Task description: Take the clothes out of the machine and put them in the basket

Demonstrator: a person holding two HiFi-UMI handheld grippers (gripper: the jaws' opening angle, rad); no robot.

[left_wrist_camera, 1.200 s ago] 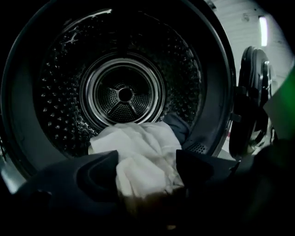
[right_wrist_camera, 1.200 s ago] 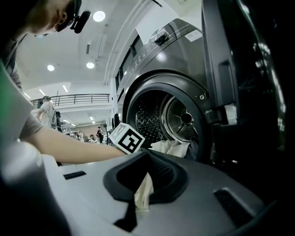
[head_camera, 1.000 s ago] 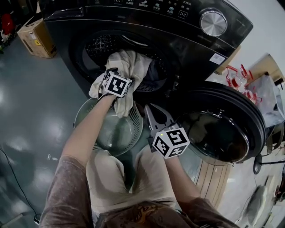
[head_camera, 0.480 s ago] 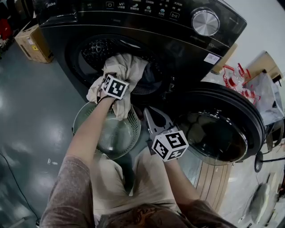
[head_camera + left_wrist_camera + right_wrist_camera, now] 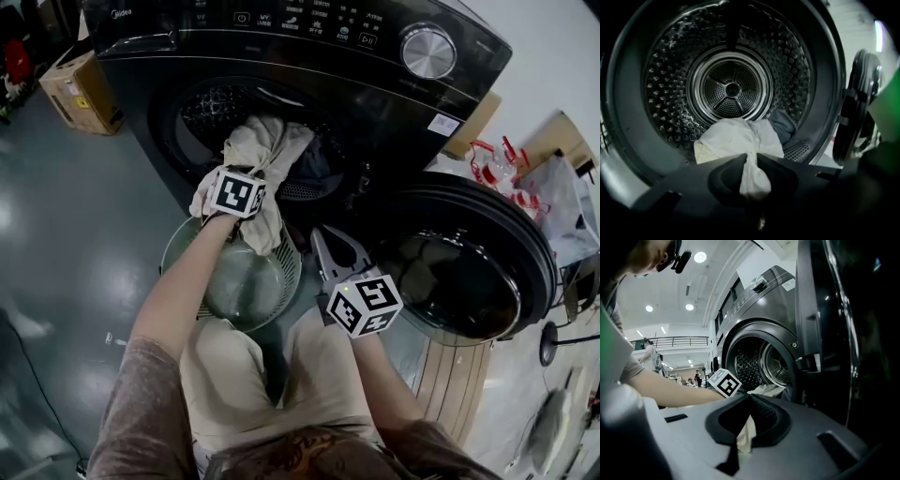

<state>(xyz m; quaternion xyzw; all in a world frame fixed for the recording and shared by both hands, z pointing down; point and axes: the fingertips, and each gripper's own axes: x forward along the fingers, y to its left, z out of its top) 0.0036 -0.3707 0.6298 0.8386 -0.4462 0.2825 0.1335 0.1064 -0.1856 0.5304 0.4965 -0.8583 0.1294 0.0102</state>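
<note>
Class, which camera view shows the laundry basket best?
The head view: the round basket sits below the machine's opening, partly behind the left forearm. Neither gripper view shows it.

Dim pictures, edges bent and black. Round white ceiling lamps [image 5: 699, 257] glare at 11 o'clock; shiny steel machine drum [image 5: 670, 93] glints.

Mottled brown short sleeves [image 5: 141, 403], beige trousers [image 5: 220, 375] worn. Black-and-white square-marker cube [image 5: 236, 192] fitted on left gripper [image 5: 750, 161] and right gripper [image 5: 748, 399] alike; black jaw pads.
</note>
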